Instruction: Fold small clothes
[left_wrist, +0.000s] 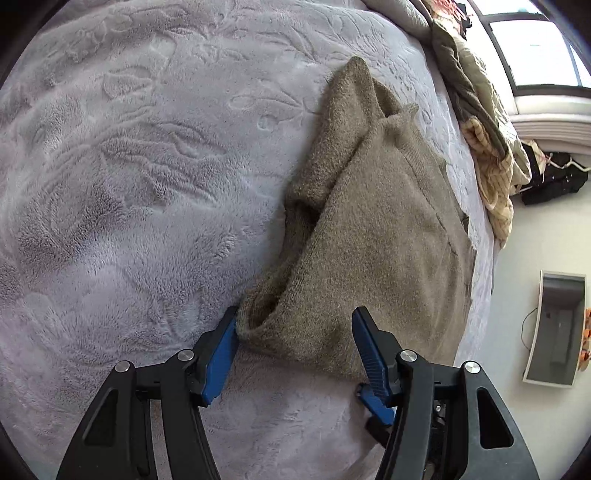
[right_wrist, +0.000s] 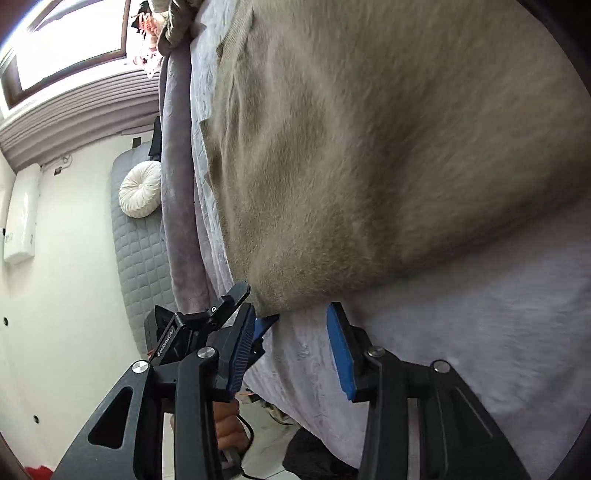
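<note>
Brown knit garment (left_wrist: 373, 229) lies part-folded along the bed's (left_wrist: 129, 184) window-side edge, long axis running away from both hand-held grippers. Left hand-held gripper (left_wrist: 295, 328) straddles its near hem, half-open, gripping nothing; right hand-held gripper (right_wrist: 291, 317) likewise empty at the near corner.

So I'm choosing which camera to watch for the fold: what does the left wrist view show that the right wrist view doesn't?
Only the left wrist view shows the sweater's folded sleeve, the wide stretch of grey blanket, and the left gripper, open at the hem.

Only the right wrist view shows the round cushion, the padded headboard, and the right gripper, open at the sweater's corner.

Both show the sweater, the blanket and a window.
</note>
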